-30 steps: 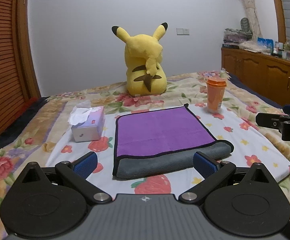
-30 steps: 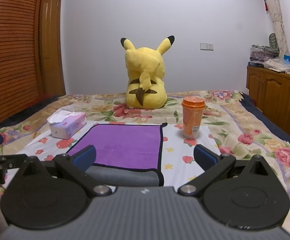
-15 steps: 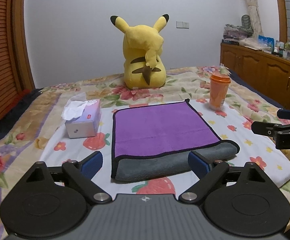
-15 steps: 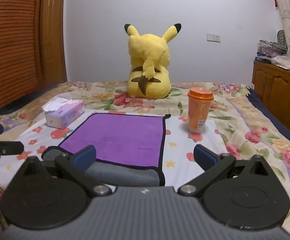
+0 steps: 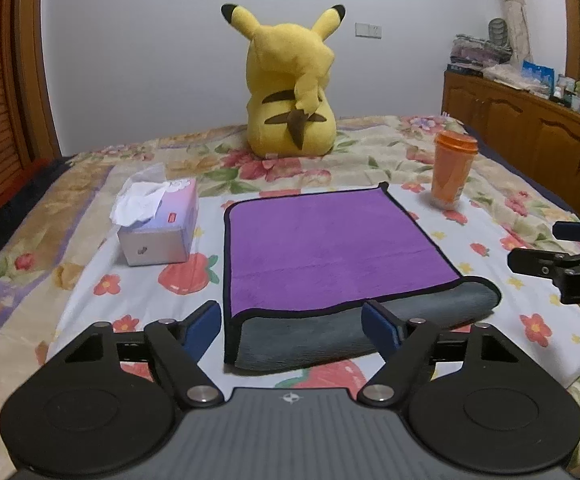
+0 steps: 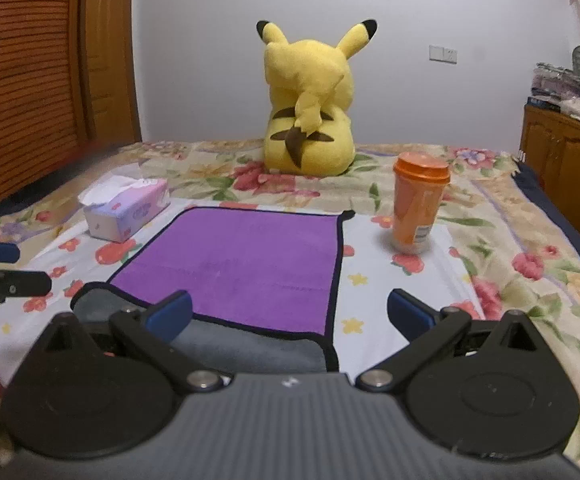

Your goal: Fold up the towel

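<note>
- Your left gripper [image 5: 292,324] is spread wide, holding nothing, level just short of the towel's [image 5: 330,248] near grey edge.
- Your right gripper [image 6: 290,312] gapes too, low over the near right corner; its body hides that edge.
- The towel lies folded on the bedspread [image 5: 89,296], between tissue box [image 5: 157,224] and orange cup [image 5: 452,172].

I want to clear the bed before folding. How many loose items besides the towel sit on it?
3. The tissue box sits left of the towel, the orange cup at its far right, and the yellow plush behind it. Nearer items may be hidden.
</note>
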